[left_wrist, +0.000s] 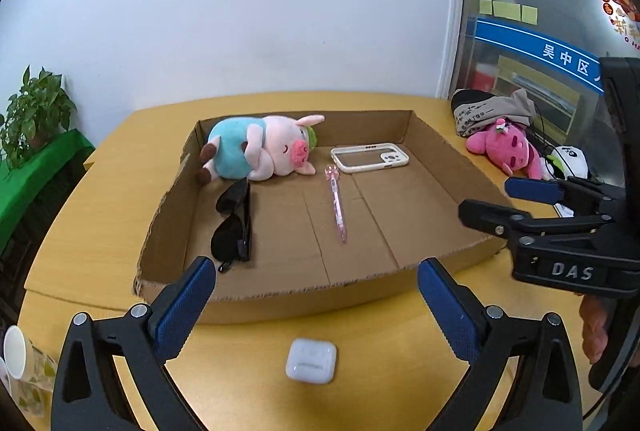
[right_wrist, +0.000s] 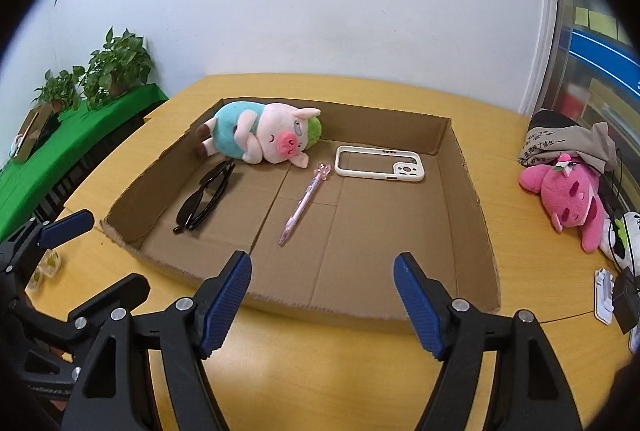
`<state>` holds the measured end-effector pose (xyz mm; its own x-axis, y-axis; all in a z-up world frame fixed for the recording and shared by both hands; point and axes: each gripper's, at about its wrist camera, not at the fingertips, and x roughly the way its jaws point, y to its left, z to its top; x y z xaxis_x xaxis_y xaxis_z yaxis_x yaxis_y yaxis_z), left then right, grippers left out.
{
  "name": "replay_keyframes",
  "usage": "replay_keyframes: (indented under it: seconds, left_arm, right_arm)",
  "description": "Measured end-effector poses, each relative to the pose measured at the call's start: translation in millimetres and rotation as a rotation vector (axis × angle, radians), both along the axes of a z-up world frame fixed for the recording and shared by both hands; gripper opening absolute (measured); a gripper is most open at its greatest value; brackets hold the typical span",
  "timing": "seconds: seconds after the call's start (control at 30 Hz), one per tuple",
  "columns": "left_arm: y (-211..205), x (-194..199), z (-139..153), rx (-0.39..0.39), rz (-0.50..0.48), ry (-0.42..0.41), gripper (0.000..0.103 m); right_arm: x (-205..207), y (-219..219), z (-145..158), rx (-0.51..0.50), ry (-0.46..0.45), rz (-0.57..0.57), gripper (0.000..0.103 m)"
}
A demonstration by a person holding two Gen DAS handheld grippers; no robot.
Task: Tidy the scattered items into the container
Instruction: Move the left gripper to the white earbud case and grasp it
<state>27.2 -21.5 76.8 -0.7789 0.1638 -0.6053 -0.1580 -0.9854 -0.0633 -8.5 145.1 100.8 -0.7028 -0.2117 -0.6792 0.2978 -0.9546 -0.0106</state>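
Observation:
A shallow cardboard tray [left_wrist: 176, 207] [right_wrist: 472, 191] sits on the yellow table. In it lie a pig plush [left_wrist: 260, 147] [right_wrist: 260, 137], black sunglasses [left_wrist: 236, 223] [right_wrist: 206, 199], a pink pen [left_wrist: 337, 203] [right_wrist: 304, 203] and a white phone case [left_wrist: 370, 157] [right_wrist: 378, 163]. A white earbud case [left_wrist: 311, 361] lies on the table in front of the tray, between and just below my open left gripper [left_wrist: 316, 279]. My right gripper [right_wrist: 322, 271] is open and empty over the tray's near edge; it also shows in the left wrist view [left_wrist: 488, 199].
A pink plush [left_wrist: 506, 147] [right_wrist: 568, 199], a grey cloth bag [right_wrist: 568, 143] and cables lie on the table to the right of the tray. A paper cup [left_wrist: 16, 351] stands at the near left. Potted plants [right_wrist: 116, 67] stand on a green shelf at the left.

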Motion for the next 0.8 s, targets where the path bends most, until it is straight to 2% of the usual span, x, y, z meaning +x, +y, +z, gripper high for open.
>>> replay_keyframes:
  seconds: [0.37, 0.47, 0.63, 0.77, 0.8]
  left_arm:
    - [4.7, -7.4, -70.9, -0.008, -0.022, -0.181, 0.101]
    - [4.2, -14.4, -91.8, -0.006, -0.028, -0.250, 0.093]
    - [3.3, -22.3, -117.1, -0.007, -0.040, -0.338, 0.070]
    - [5.8, -22.0, -118.6, -0.030, -0.061, -0.334, 0.062]
    - [6.6, -21.2, -118.4, -0.038, -0.069, -0.333, 0.054]
  right_arm:
    - [23.2, 8.4, -12.0, -0.016, -0.039, 0.009, 0.074]
    - [26.1, 9.4, -16.9, -0.023, -0.057, 0.017, 0.074]
    - [27.8, 9.0, -32.2, -0.033, -0.106, 0.037, 0.074]
    - [27.0, 9.2, -41.0, -0.064, -0.142, 0.061, 0.074]
    - [27.1, 8.2, -42.6, -0.069, -0.151, 0.071, 0.074]
